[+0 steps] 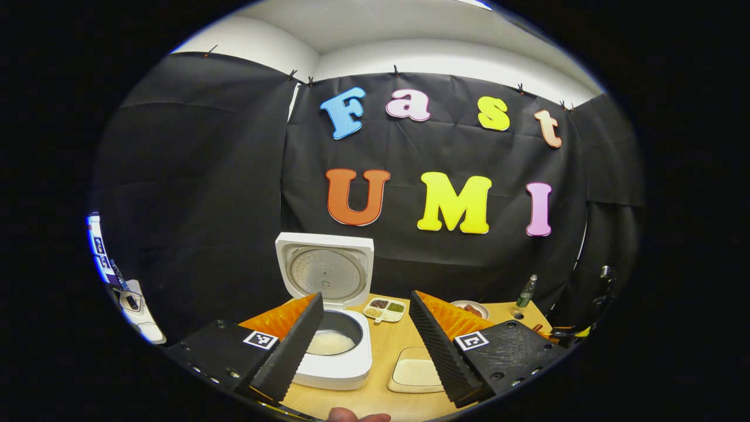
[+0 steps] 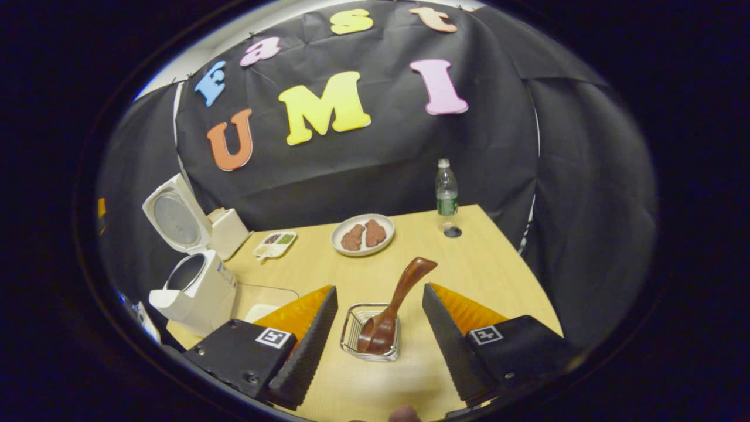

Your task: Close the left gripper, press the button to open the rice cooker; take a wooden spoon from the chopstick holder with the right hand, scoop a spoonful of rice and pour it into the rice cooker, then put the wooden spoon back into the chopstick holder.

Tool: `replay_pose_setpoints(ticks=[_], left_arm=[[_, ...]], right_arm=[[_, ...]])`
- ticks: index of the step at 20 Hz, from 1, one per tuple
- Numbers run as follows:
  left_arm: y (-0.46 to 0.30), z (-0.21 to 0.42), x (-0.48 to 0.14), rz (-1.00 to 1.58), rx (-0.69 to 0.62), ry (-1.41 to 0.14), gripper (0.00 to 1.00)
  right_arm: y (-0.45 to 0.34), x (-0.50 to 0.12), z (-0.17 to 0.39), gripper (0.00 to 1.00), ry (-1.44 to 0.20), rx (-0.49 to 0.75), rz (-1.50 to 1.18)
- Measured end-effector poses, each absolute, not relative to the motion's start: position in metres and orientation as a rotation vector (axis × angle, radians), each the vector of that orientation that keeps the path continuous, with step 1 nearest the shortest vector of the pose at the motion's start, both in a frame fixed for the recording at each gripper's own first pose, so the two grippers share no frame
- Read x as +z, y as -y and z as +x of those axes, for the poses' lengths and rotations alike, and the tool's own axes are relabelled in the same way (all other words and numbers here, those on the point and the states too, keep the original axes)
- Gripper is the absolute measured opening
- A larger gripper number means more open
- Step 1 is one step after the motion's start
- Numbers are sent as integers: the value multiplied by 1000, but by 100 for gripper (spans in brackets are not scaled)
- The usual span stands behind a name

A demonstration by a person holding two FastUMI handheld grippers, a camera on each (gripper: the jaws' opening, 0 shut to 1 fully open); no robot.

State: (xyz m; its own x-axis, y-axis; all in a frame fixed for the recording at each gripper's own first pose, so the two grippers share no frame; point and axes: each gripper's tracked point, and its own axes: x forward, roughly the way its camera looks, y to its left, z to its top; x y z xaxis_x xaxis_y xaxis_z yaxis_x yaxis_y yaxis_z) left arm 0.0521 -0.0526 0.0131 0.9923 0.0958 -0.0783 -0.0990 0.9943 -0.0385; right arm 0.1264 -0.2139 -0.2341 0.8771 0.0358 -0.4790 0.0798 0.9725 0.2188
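Note:
The white rice cooker (image 1: 334,363) stands on the wooden table with its lid (image 1: 326,272) raised upright; pale rice lies in its inner pot (image 1: 330,341). My left gripper (image 1: 366,346) hangs open above and in front of it, nothing between the fingers. In the right gripper view the cooker (image 2: 196,290) is at the left, lid up. The brown wooden spoon (image 2: 392,308) leans bowl-down in the wire chopstick holder (image 2: 370,331), handle pointing up and right. My right gripper (image 2: 378,346) is open, its fingers to either side of the holder, not touching the spoon.
A shallow tray of rice (image 1: 416,372) lies right of the cooker. A divided dish of grains (image 2: 275,245), a plate with two brown pieces (image 2: 363,234), a water bottle (image 2: 446,193) and its cap (image 2: 452,232) stand farther back. The table's edge runs along the right.

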Motion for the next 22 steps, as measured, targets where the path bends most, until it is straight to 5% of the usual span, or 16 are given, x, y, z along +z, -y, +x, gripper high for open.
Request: replay_pose_setpoints(ticks=[6, 7, 12, 15, 22], left_arm=[[71, 65, 6, -23, 129, -120, 94], [72, 67, 4, -15, 137, -127, 94], [75, 68, -4, -2, 179, -163, 94], [81, 70, -10, -7, 182, -184, 94], [82, 74, -4, -10, 161, -161, 94]], right_arm=[[228, -277, 162, 78, -572, -8, 283], [228, -285, 166, 67, -587, 4, 295], [227, -301, 184, 61, -619, 49, 329], [226, -304, 191, 34, -626, 66, 359], [215, -295, 178, 23, -643, 76, 367]])
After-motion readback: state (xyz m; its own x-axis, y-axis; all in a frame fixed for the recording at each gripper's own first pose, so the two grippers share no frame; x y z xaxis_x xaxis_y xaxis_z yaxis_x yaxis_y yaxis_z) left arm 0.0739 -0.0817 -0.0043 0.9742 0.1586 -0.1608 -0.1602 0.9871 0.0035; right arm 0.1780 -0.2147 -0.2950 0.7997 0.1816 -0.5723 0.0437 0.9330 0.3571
